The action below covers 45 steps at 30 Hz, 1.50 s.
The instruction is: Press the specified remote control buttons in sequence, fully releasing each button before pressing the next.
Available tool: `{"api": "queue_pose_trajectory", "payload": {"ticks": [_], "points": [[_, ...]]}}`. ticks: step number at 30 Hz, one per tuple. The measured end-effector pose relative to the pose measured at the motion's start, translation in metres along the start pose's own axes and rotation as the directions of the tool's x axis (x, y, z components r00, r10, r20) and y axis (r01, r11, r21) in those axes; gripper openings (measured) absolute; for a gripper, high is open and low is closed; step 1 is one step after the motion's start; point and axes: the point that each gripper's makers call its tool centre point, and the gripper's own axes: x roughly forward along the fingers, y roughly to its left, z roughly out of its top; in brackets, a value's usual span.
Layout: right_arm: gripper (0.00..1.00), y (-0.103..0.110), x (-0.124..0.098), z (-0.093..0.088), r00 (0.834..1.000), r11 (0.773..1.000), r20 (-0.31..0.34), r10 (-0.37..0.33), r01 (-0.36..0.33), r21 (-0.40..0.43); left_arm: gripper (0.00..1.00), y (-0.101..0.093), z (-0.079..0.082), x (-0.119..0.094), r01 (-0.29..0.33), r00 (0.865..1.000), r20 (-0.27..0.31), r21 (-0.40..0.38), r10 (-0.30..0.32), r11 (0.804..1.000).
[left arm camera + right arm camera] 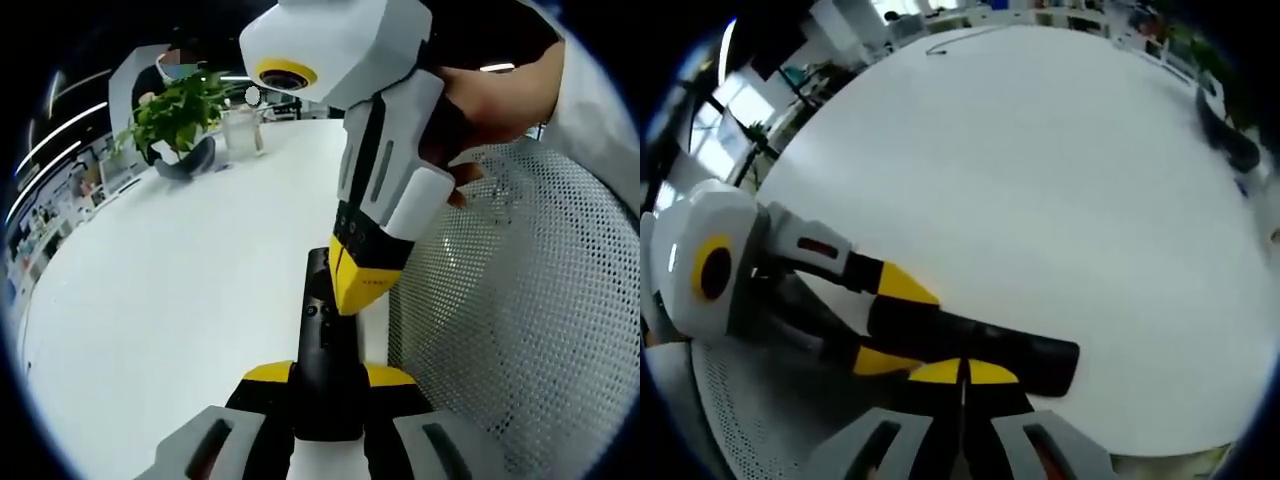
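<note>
A black remote control (326, 345) is clamped lengthwise between the yellow-tipped jaws of my left gripper (328, 376), just above the white table's edge. My right gripper (353, 288) comes down from the upper right, held by a hand, with its shut yellow tips resting on the remote's upper face near a small button. In the right gripper view, the right gripper (963, 372) has its jaws together, right over the remote (1040, 360). The left gripper (895, 322) enters there from the left, shut on the remote's near end.
The round white table (180, 270) stretches away, with a potted plant (178, 115) and a clear jar (243, 130) at its far side. A white mesh chair back (520, 300) stands close on the right. A dark pot (1225, 135) sits at the table's far right edge (1040, 180).
</note>
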Motion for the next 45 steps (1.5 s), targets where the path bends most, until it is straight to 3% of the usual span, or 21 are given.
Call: {"api": "queue_pose_trajectory", "payload": {"ticks": [5,12,27,32,39,45], "points": [[0.0,0.0,-0.0002,0.0005,1.0,1.0,0.021,-0.005,0.006,-0.02,0.24,0.0,0.0001,0.0,-0.002,1.0,0.0,0.007,0.002,1.0],[0.0,0.0025,-0.0012,-0.0029,1.0,0.999,-0.011,0.003,-0.003,-0.034,0.24,-0.0001,0.0,0.0,-0.002,1.0,-0.002,0.004,0.002,1.0],[0.0,0.0015,0.0002,-0.0045,1.0,0.999,-0.015,-0.001,0.0,-0.053,0.23,-0.0006,0.0001,-0.0001,-0.004,1.0,-0.002,0.006,0.004,1.0],[0.0,0.0029,0.0,-0.0047,1.0,0.99,0.01,-0.023,0.024,-0.14,0.23,-0.0003,-0.0001,0.0001,-0.007,1.0,-0.002,0.013,0.008,1.0],[0.0,0.0028,-0.0014,-0.0048,0.999,0.985,0.04,-0.005,0.012,-0.172,0.23,0.0,-0.0001,-0.0001,-0.006,1.0,-0.001,0.009,0.006,1.0],[0.0,0.0047,-0.0011,-0.0019,0.998,0.968,0.046,-0.032,0.042,-0.247,0.23,0.0007,-0.0008,0.0002,-0.007,1.0,0.0,0.003,0.007,1.0]]}}
